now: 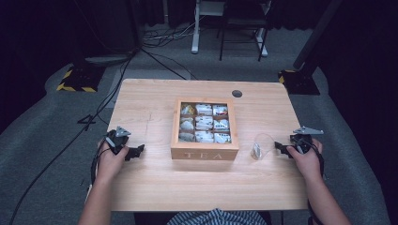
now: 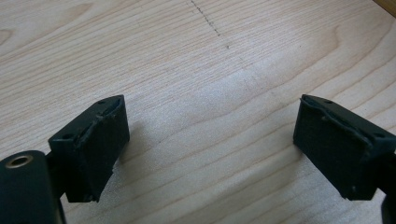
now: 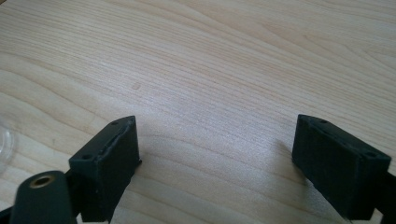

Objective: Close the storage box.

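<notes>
The white packets in the square wooden nine-compartment box are too small to read. Left of the right tool, a clear glass rim is cut off by the frame edge. What lies inside the clear glass is unclear.

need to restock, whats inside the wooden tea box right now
The open tea box has nine compartments in a three-by-three grid, each holding pale tea bags or sachets. How many are stacked in each, and anything beneath the top ones, is covered. A tea bag sits inside the clear glass beside it.
</notes>
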`<control>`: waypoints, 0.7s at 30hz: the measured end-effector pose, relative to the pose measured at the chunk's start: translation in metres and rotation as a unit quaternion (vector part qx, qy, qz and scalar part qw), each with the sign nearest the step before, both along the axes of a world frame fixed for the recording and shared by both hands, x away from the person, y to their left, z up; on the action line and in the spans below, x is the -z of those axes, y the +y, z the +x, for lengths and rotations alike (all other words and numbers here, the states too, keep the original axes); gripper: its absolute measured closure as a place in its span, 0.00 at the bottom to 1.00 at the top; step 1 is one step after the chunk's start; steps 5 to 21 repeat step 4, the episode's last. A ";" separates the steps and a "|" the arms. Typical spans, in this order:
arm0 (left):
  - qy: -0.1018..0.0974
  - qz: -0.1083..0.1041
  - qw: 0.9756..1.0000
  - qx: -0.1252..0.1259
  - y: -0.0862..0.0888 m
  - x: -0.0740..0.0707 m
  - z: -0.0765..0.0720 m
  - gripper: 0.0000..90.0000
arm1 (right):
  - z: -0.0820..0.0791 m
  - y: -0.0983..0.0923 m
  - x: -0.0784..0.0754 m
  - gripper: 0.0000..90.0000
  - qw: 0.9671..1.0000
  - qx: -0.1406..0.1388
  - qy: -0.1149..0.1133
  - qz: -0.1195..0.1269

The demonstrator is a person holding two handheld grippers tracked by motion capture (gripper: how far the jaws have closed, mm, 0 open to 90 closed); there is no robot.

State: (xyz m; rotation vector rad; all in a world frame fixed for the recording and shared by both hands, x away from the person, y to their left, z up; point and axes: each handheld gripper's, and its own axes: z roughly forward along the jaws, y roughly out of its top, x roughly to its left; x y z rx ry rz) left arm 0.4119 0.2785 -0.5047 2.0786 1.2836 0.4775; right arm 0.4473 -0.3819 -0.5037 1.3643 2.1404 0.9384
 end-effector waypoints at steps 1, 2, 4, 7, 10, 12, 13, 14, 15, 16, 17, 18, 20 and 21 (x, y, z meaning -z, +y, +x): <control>0.000 0.000 1.000 0.000 0.000 0.000 0.000 0.12 | 0.000 0.000 0.000 0.16 1.000 0.000 0.000 0.000; 0.000 0.000 1.000 0.000 0.000 0.000 0.000 0.12 | 0.000 0.000 0.000 0.16 1.000 0.000 0.000 0.000; 0.000 0.001 1.000 -0.002 0.000 0.000 0.000 0.12 | 0.000 0.000 0.000 0.16 1.000 0.000 0.000 0.000; 0.000 0.001 1.000 -0.002 0.000 0.000 0.000 0.12 | 0.000 0.000 0.000 0.16 1.000 0.000 0.000 0.000; 0.000 0.001 1.000 -0.002 0.000 0.000 0.000 0.12 | 0.000 0.000 0.000 0.16 1.000 0.000 0.000 0.000; 0.000 0.001 1.000 -0.002 0.000 0.000 0.000 0.12 | 0.000 0.000 0.000 0.16 1.000 0.000 0.000 0.000; 0.000 0.001 1.000 -0.002 0.000 0.000 0.000 0.12 | 0.000 0.000 0.000 0.16 1.000 0.000 0.000 0.000; 0.000 0.001 1.000 -0.002 0.000 0.000 0.000 0.12 | 0.000 0.000 0.000 0.16 1.000 0.000 0.000 0.000; 0.000 0.001 1.000 -0.002 0.000 0.000 0.000 0.12 | 0.000 0.000 0.000 0.16 1.000 0.000 0.000 0.000; 0.000 0.001 1.000 -0.002 0.000 0.000 0.000 0.12 | 0.000 0.000 0.000 0.16 1.000 0.000 0.000 0.000; 0.000 0.001 1.000 -0.002 0.000 0.000 0.000 0.12 | 0.000 0.000 0.000 0.16 1.000 0.000 0.000 0.000; 0.000 0.001 1.000 -0.002 0.000 0.000 0.000 0.12 | 0.000 0.000 0.000 0.16 1.000 0.000 0.000 0.000; 0.000 0.001 1.000 -0.002 0.000 0.000 0.000 0.12 | 0.000 0.000 0.000 0.16 1.000 0.000 0.000 0.000; 0.000 0.001 1.000 -0.002 0.000 0.000 0.000 0.12 | 0.000 0.000 0.000 0.16 1.000 0.000 0.000 0.000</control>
